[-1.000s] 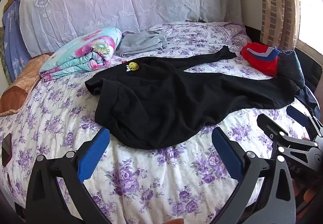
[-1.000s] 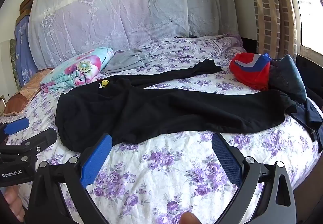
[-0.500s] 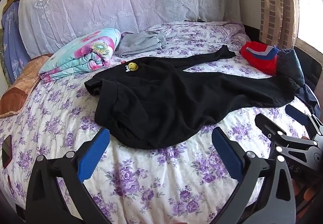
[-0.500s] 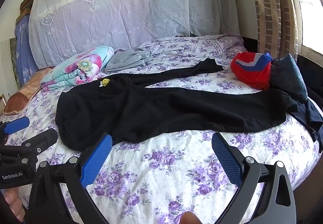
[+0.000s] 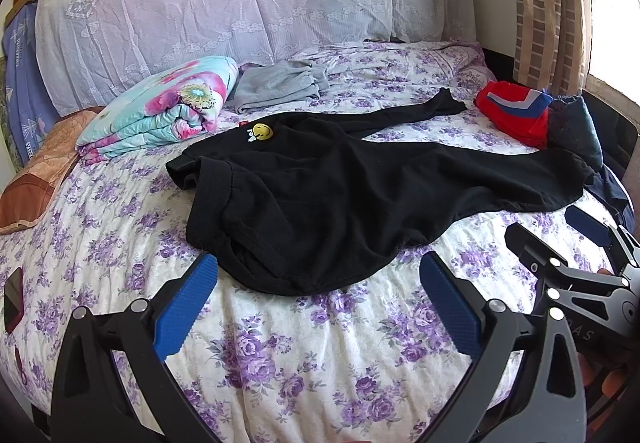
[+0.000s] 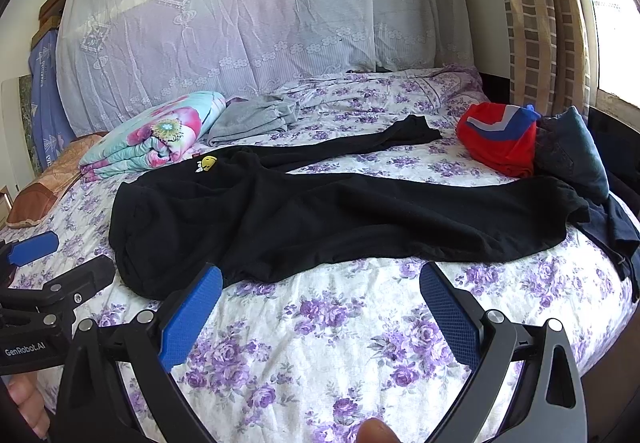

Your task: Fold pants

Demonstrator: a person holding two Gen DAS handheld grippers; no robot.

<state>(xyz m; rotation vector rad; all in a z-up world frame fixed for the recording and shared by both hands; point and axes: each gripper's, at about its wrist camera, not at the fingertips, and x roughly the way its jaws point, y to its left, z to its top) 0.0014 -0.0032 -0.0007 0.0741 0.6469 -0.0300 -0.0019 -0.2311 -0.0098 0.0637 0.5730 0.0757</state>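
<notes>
1. The left gripper [image 5: 318, 299] was spread wide, its blue pads well apart, with nothing between them.
2. The right gripper [image 6: 320, 303] was likewise fully spread and held nothing.
3. The black pants [image 5: 340, 195] lay unfolded on the floral bedsheet [image 5: 300, 355], just ahead of both grippers; the waist end sat nearest the left gripper, and the legs ran off ahead and to the right.
4. A yellow smiley badge [image 5: 262, 130] showed on the pants beyond the left gripper.
5. A folded floral quilt [image 5: 160, 111] and a grey garment [image 5: 276, 87] lay further ahead, to the left.
6. A red garment [image 6: 500, 139] lay ahead and right of the right gripper, near the end of one pant leg.
</notes>
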